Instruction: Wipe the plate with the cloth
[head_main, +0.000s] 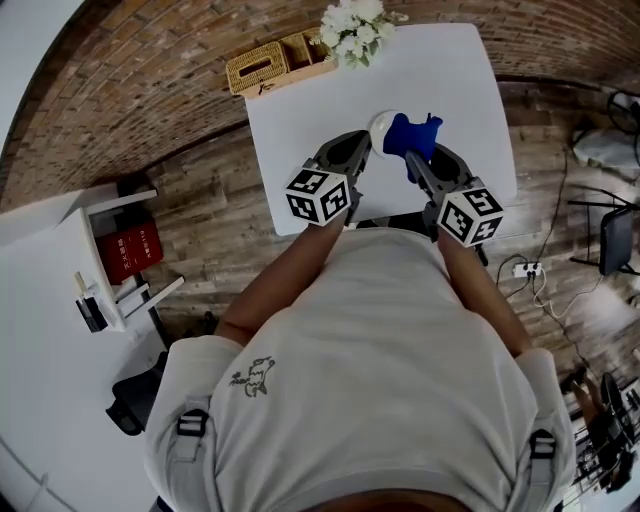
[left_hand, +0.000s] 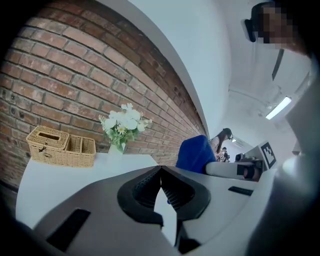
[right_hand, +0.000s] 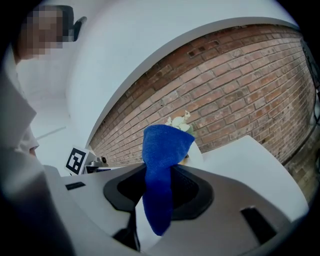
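Table (head_main: 300, 150): smooth, white, rectangular. Woven wicker basket (head_main: 262, 66) at its far edge. Plate (head_main: 382, 124): small, white, round, just beyond the left gripper (left_hand: 160, 170), beside the cloth (right_hand: 160, 150). Cloth: blue, fleecy, bunched, poking past the fingertips. Right gripper (right_hand: 159, 172): fingers clamped on the cloth. Left fingers pressed tip to tip; contact with plate unclear.

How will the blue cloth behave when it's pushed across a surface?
Probably floppy: the blue cloth folds over above the right gripper and its tail droops limp between the jaws. Likely light and grippy, since a pinch alone holds it.
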